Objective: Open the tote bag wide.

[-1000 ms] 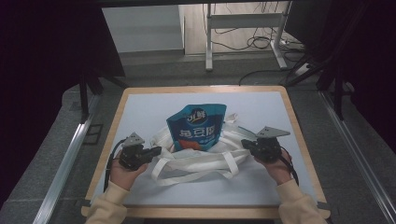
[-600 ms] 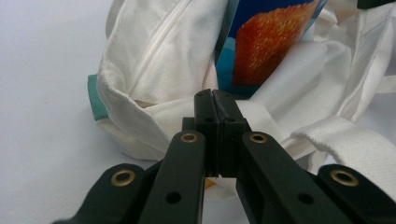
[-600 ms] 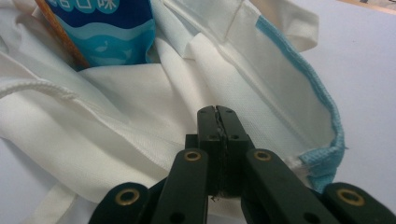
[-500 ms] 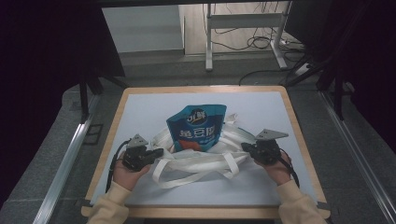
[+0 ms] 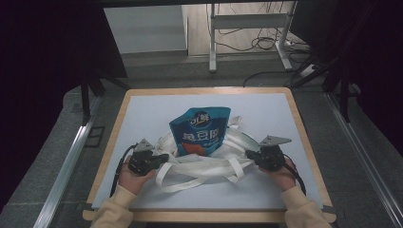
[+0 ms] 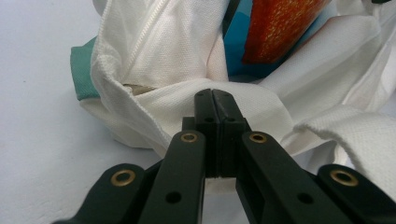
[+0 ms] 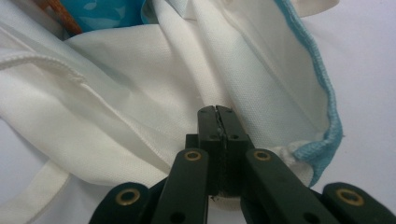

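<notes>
The white cloth bag (image 5: 204, 164) lies mid-table (image 5: 142, 109), long axis left to right, mouth facing away, a blue pouch (image 5: 202, 130) standing in it. It looks soft, light and floppy; hems grip best. The left gripper (image 5: 159, 159) and right gripper (image 5: 252, 156) have fingers pinched on its side edges.

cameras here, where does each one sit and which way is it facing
High view: fixed above the person's side, looking forward and down on the table; both forearms, left gripper and right gripper show at the white cloth bag.
Left gripper view: rides on that gripper, looking along its shut jaws clamped on the bag's fabric.
Right gripper view: likewise, jaws shut on fabric near the light blue trim.
Shared: all three show the bag and the blue pouch.
</notes>
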Action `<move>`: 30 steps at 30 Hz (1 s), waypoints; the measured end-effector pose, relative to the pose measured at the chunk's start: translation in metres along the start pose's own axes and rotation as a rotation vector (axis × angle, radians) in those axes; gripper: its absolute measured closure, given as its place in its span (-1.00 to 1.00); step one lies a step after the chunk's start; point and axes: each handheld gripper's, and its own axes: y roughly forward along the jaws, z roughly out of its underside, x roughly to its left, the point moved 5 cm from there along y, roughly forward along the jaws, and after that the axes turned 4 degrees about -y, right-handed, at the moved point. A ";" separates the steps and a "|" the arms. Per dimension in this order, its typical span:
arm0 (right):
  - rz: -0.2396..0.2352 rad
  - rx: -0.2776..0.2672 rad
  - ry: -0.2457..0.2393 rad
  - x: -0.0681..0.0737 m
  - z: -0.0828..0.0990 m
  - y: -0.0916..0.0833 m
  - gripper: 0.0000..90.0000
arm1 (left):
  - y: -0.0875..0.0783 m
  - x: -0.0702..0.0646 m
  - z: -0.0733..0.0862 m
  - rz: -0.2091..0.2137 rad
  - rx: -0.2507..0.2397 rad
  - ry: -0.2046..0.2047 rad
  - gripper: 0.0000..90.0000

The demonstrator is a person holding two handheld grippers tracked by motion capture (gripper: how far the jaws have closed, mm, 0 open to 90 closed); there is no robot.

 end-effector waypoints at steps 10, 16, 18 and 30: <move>0.015 -0.045 -0.014 0.005 -0.013 -0.009 0.97 | -0.010 -0.005 -0.015 -0.010 -0.055 0.015 0.99; 0.001 -0.099 -0.032 0.016 -0.036 -0.015 0.97 | -0.006 -0.009 -0.035 -0.013 -0.076 0.025 0.99; -0.009 -0.098 -0.050 0.023 -0.042 -0.011 0.97 | 0.000 -0.010 -0.037 -0.015 -0.073 0.014 0.99; -0.066 -0.061 -0.089 0.046 -0.047 0.005 0.97 | 0.016 -0.003 -0.041 -0.055 -0.034 0.000 0.99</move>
